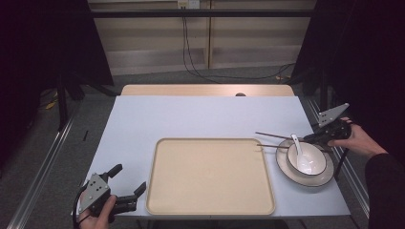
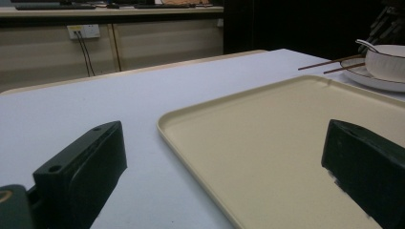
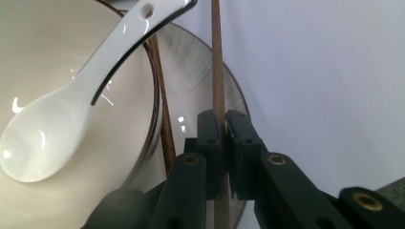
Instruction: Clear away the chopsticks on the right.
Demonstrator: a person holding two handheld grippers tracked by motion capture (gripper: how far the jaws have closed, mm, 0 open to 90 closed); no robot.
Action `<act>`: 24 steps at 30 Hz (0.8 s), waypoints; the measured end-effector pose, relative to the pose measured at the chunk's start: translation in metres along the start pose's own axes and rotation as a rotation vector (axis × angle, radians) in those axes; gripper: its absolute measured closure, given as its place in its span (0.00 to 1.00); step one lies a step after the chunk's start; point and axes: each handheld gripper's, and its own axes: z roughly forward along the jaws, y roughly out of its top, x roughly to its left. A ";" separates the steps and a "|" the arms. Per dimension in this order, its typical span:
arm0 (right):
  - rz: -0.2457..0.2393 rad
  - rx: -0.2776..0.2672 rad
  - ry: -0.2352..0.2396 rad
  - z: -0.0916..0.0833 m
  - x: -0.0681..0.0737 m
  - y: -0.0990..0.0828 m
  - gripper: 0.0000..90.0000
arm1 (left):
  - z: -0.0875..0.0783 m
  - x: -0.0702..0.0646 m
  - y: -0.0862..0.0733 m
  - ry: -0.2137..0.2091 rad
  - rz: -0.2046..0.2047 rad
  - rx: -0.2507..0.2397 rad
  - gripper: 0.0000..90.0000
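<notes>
Clamped tight, the right claw [image 3: 223,126] has one wooden chopstick [image 3: 218,67] pinched between its two black jaws; in the right gripper view the stick runs straight up out of the pads and across the rim of the plate [image 3: 193,67]. From the high view that same claw [image 1: 309,139] sits at the desk's right edge, the person's hand [image 1: 356,138] behind it, with the chopstick [image 1: 274,136] reaching left towards the tray. A second chopstick [image 3: 160,90] lies just beside the first, passing between the bowl's wall and the plate, its far tip [image 1: 261,145] resting over the tray's right rim. The white bowl [image 1: 308,160] stands on the dark-rimmed plate [image 1: 284,164], and a white ceramic spoon [image 1: 298,148] lies inside it, handle pointing up over the bowl's edge near the held stick.

Further out, the big cream tray [image 1: 210,176] takes up the middle of the pale blue desk [image 1: 191,114], with the plate just off its right side.

Over at the near left corner, the left claw [image 1: 128,179] is spread wide and grips nothing, its jaws pointing towards the tray's left rim; in the left gripper view the tray's corner [image 2: 165,121] lies between the two open jaws, well apart from either.
</notes>
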 end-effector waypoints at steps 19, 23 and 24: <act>0.323 -0.141 -0.034 -0.043 0.009 -0.008 0.95 | -0.001 0.000 0.001 -0.002 0.001 -0.012 0.01; 0.378 -0.208 -0.023 -0.053 0.024 -0.007 0.95 | -0.002 0.000 0.001 0.012 0.007 -0.008 0.01; 0.378 -0.208 -0.023 -0.053 0.024 -0.007 0.95 | -0.002 0.000 0.001 0.010 0.009 -0.013 0.01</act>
